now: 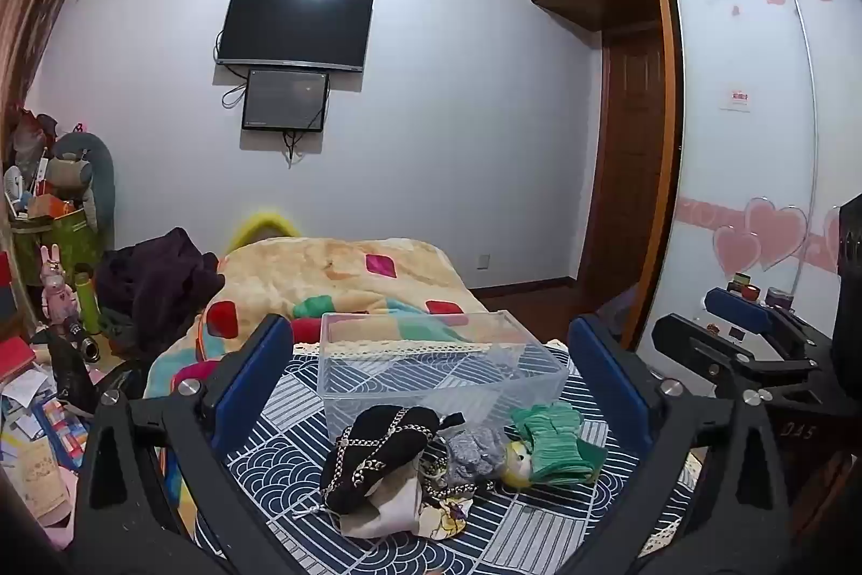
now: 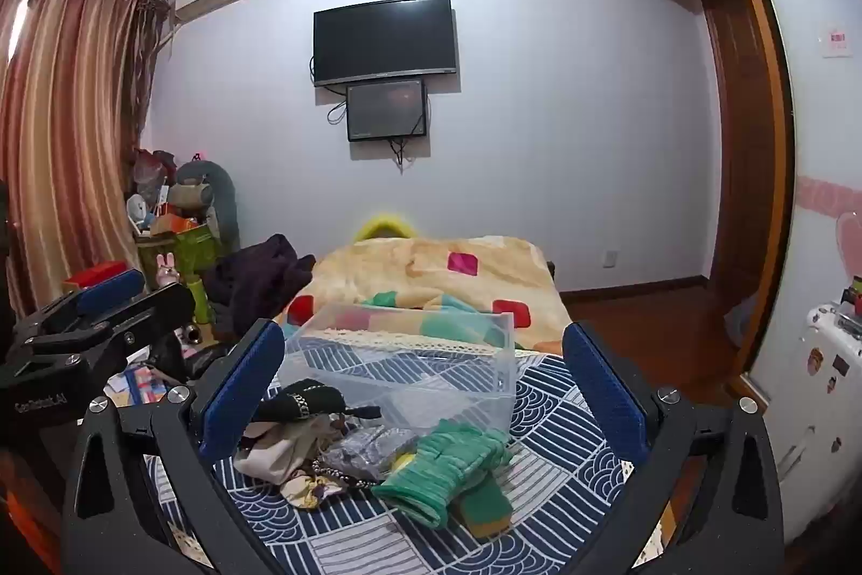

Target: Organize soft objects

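A pile of soft things lies on a blue patterned cloth (image 1: 269, 456) in front of a clear plastic box (image 1: 431, 359): a black hat with a silver chain (image 1: 377, 451), a grey knit piece (image 1: 474, 454), green gloves (image 1: 549, 440), a small yellow-haired doll (image 1: 517, 462) and a beige cloth (image 1: 388, 510). My left gripper (image 1: 431, 359) is open and empty above the pile. My right gripper (image 2: 425, 370) is open and empty, with the green gloves (image 2: 452, 467), the hat (image 2: 307, 402) and the box (image 2: 409, 365) between its fingers' lines.
Behind the box lies a yellow blanket with coloured patches (image 1: 334, 273) and a dark garment (image 1: 156, 278). Clutter and a pink rabbit figure (image 1: 54, 289) stand at the left. A wardrobe (image 1: 754, 144) and door are at the right. Each gripper shows in the other's view.
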Demonstrator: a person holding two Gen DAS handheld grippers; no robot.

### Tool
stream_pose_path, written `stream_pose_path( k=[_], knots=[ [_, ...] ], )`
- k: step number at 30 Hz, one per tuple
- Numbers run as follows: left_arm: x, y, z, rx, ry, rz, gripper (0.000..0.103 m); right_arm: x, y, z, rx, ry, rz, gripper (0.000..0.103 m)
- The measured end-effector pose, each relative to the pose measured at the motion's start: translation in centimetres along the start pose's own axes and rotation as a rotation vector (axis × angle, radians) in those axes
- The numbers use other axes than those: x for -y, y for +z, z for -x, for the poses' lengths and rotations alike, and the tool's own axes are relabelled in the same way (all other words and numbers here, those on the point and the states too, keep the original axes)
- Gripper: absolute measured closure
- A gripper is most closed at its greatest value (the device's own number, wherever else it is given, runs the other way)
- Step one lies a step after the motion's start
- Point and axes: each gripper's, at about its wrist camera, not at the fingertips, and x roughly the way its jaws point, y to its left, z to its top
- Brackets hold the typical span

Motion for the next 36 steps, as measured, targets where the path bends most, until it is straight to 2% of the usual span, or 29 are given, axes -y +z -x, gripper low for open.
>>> stream_pose_path(
  k=[36],
  knots=[
    [0.88,-0.04,0.52,0.016,-0.003,-0.04,0.0,0.21,0.08,0.41,0.005,0.008,-0.019,0.0]
  ],
)
